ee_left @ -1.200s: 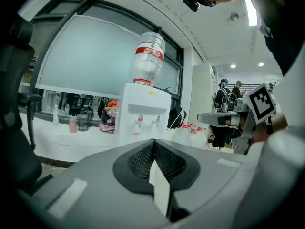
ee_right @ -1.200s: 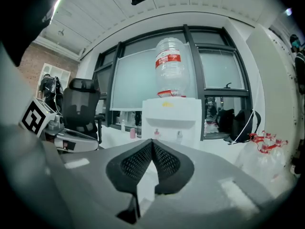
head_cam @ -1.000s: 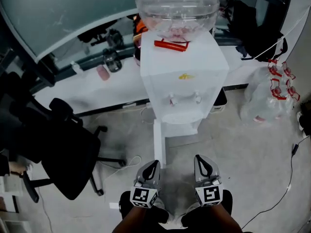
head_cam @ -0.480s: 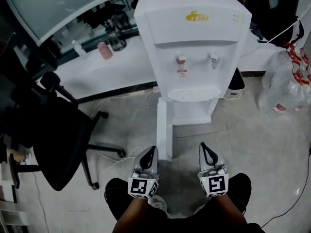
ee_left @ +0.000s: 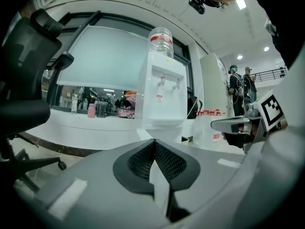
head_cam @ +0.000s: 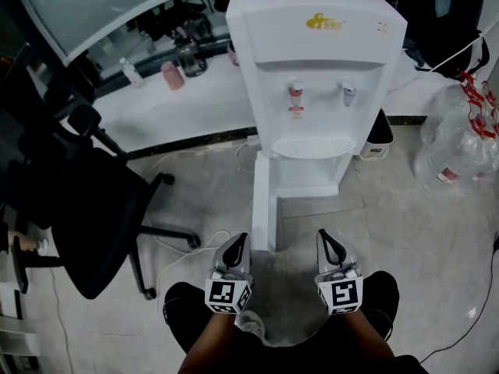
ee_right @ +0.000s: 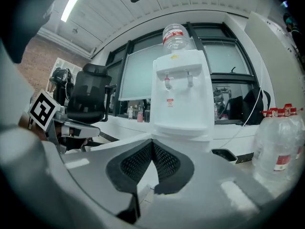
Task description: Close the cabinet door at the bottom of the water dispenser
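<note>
Head view, left side: black office chair [head_cam: 90, 209] on the grey floor [head_cam: 421, 232], its back turned toward me. Behind it runs a white surface [head_cam: 187, 111] with a pink bottle [head_cam: 173, 75] on it.

Left gripper [head_cam: 239, 241]: low in the frame and pointing forward at the dispenser's base. In the left gripper view its jaws are pressed together at the tips, with nothing between them. It touches nothing.

Cabinet door [head_cam: 263, 201]: open. It stands out edge-on from the left side of the dispenser's base toward me. Its free end is just ahead of the left gripper and a little to its right, between my two grippers but nearer the left one. I see a gap between the gripper tip and the door edge.

Water dispenser [head_cam: 320, 68]: white and upright against the surface, with two taps over a round drip tray. The open cabinet recess sits below the tray. The gripper views show a clear bottle [ee_right: 176, 36] with a red label on top.

Right gripper [head_cam: 327, 238]: level with the left one and to the right of the door, in front of the open recess but apart from it. Its jaws are closed tip to tip and hold nothing.

Right side: a dark bin [head_cam: 380, 135] sits just beside the dispenser. Clear water jugs [head_cam: 460, 142] with red caps stand further right on the floor.
</note>
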`<action>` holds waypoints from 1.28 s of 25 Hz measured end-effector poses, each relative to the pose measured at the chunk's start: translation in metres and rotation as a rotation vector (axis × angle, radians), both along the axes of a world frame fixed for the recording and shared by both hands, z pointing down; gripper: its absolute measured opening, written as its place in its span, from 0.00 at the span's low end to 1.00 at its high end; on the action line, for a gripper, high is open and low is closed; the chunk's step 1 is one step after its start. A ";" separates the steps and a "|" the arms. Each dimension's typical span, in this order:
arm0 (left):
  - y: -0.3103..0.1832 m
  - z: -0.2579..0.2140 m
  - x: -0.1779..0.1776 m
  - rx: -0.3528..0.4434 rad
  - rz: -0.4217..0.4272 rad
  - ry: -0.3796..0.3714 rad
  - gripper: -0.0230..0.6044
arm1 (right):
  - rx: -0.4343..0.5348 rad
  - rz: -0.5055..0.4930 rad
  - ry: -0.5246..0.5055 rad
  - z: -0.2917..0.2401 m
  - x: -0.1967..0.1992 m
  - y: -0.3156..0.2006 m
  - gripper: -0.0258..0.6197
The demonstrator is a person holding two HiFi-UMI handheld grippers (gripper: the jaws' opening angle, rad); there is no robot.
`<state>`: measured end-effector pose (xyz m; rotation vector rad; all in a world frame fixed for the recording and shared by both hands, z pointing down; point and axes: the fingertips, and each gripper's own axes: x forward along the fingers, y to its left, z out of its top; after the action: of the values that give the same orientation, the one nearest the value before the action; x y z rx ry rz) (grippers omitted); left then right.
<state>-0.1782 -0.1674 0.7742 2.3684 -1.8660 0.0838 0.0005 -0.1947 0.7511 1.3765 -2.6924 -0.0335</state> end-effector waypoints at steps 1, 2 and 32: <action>-0.001 0.005 0.001 -0.018 0.005 0.002 0.07 | 0.002 -0.005 -0.002 -0.001 -0.002 0.001 0.04; -0.001 0.008 0.001 -0.034 0.008 0.009 0.07 | 0.007 -0.010 0.000 -0.002 -0.003 0.002 0.04; -0.030 0.058 0.030 -0.123 0.134 -0.027 0.06 | 0.009 0.092 -0.004 0.005 0.025 -0.019 0.04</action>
<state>-0.1481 -0.1977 0.8317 2.4158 -1.6599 0.2369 0.0250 -0.2132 0.7557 1.5030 -2.6321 -0.0352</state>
